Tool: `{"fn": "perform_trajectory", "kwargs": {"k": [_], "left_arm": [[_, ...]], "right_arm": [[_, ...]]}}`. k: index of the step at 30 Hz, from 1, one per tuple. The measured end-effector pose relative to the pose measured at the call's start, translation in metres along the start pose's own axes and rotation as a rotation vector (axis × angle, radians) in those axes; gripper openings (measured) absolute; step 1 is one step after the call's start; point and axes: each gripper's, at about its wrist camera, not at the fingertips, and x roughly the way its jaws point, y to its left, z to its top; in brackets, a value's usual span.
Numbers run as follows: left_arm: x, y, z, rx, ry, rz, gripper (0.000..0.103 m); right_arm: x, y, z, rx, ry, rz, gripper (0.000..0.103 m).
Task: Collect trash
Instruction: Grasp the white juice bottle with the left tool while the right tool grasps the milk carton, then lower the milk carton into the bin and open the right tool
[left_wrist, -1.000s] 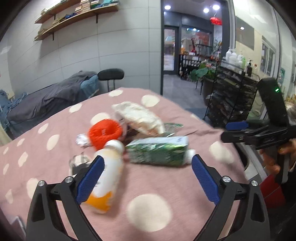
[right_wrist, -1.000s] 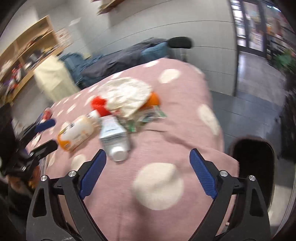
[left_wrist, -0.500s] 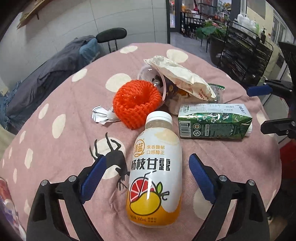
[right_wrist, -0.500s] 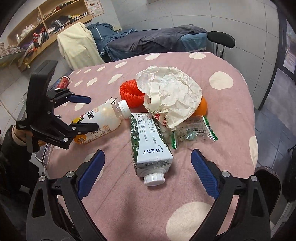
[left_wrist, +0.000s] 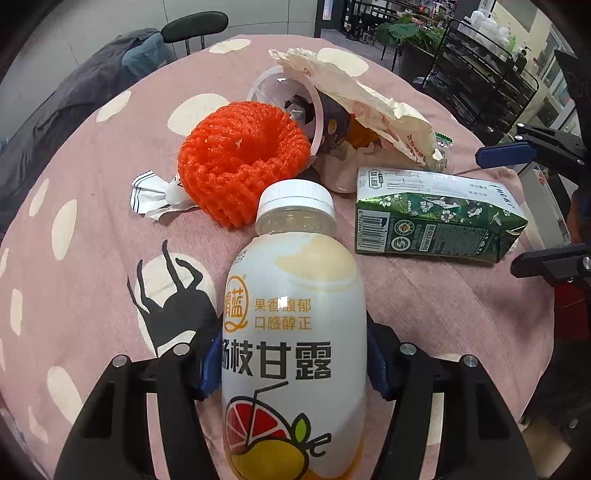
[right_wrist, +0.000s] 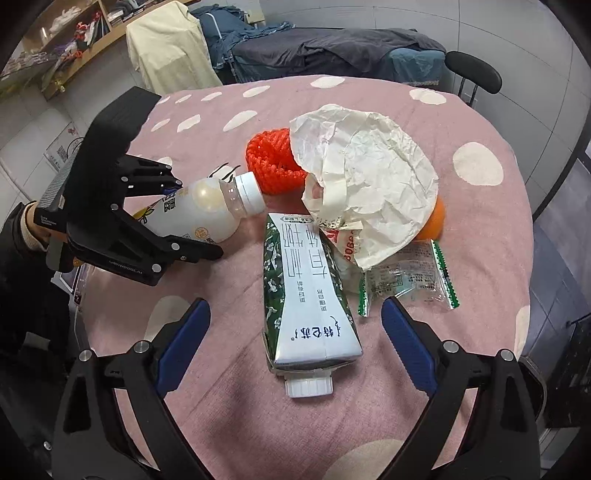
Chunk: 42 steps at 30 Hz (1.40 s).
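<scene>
Left tongs (left_wrist: 293, 363) have just been closing: blue pads sit against both sides of the juice bottle (left_wrist: 291, 332), lying on the pink dotted counter (left_wrist: 92, 258). Beyond its cap: orange foam net (left_wrist: 243, 162), tipped plastic cup (left_wrist: 295, 107), crumpled paper bag (left_wrist: 369, 107). Green milk carton (right_wrist: 306, 291) lies between the right tongs (right_wrist: 295, 347), whose pads stand apart, untouching.

Bare pink tablecloth (right_wrist: 236, 369) open at lower left, carton (right_wrist: 310, 295) blocking centre, crumpled paper bag (right_wrist: 369, 177) and orange net (right_wrist: 273, 162) crowding upper centre.
</scene>
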Motion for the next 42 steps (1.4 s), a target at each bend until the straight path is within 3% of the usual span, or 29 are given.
{"fn": "perform_trajectory", "kwargs": {"k": [4,6,13,15,21,32,42], "left_arm": [[-0.013,-0.002,-0.015,-0.023,-0.055,-0.008,0.06],[-0.021,-0.001,-0.023,-0.054,-0.095,-0.017,0.06],[-0.045,0.009,-0.043,-0.15,-0.198,-0.044,0.06],[-0.046,0.009,-0.048,-0.181,-0.214,-0.066,0.06],[-0.044,0.001,-0.048,-0.216,-0.243,-0.058,0.06],[-0.053,-0.038,-0.05,-0.215,-0.336,-0.081,0.06],[-0.051,-0.093,-0.033,-0.192,-0.429,-0.184,0.06]], "right_arm": [[0.014,0.0,0.007,-0.005,0.054,0.013,0.088],[0.023,0.001,0.01,-0.014,0.089,0.017,0.076],[0.05,-0.008,0.016,0.035,0.179,0.04,0.064],[0.058,-0.012,0.015,0.055,0.196,0.035,0.055],[0.057,-0.01,0.01,0.079,0.175,0.048,0.052],[-0.01,0.001,-0.029,0.135,-0.01,0.1,0.052],[-0.073,-0.029,-0.095,0.285,-0.233,0.038,0.052]]}}
